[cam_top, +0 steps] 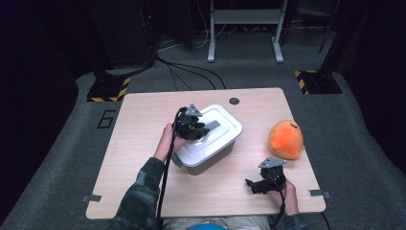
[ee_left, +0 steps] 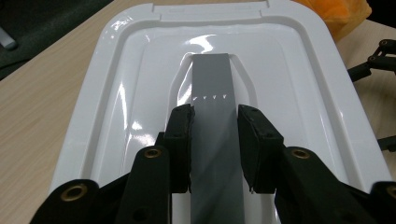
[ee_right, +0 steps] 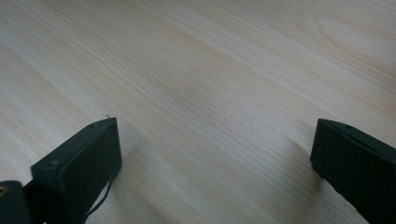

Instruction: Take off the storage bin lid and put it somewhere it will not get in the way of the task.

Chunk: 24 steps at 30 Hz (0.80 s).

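A white plastic box [cam_top: 210,143] stands on the wooden table [cam_top: 143,124], its white lid [ee_left: 116,93] on top. Down the middle of the lid runs a grey handle [ee_left: 212,79], and my left gripper [ee_left: 215,112] is shut on it, one pad pressed to each side. From above, the left gripper [cam_top: 205,129] reaches over the box from its left. My right gripper [cam_top: 250,185] rests low at the table's front right, jaws pointing left. Its jaws [ee_right: 215,135] stand open over bare wood with nothing between them.
An orange plush toy [cam_top: 286,139] lies right of the box, near the table's right edge. A round cable hole [cam_top: 234,101] sits at the table's far edge. Beyond the table are floor cables, a white frame [cam_top: 244,28] and striped stand bases [cam_top: 109,90].
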### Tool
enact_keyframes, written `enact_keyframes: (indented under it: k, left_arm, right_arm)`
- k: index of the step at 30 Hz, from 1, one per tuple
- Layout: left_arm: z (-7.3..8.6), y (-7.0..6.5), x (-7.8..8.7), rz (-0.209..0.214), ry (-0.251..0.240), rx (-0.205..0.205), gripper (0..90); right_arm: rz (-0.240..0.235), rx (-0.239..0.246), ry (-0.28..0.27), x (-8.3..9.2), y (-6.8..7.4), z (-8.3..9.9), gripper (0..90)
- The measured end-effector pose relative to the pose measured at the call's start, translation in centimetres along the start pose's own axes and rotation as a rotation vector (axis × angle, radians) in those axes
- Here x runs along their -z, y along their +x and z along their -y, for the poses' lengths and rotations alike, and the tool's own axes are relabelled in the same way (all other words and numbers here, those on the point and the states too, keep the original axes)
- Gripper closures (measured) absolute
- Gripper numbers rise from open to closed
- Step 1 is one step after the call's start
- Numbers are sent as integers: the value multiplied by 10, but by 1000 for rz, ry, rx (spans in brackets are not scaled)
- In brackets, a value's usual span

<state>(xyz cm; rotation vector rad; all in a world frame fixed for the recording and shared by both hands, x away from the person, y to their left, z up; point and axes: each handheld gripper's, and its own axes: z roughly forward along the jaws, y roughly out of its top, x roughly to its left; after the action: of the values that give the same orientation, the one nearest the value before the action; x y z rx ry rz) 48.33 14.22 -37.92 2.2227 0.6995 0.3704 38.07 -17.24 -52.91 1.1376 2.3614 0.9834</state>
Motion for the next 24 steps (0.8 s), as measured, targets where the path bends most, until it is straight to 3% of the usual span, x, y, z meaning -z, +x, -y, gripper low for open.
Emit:
enact_keyframes:
  k: [24]
  left_arm:
    - [-7,3,22,-41,-27,9,664]
  right_arm:
    - [4,-5,-4,0,0,0,11]
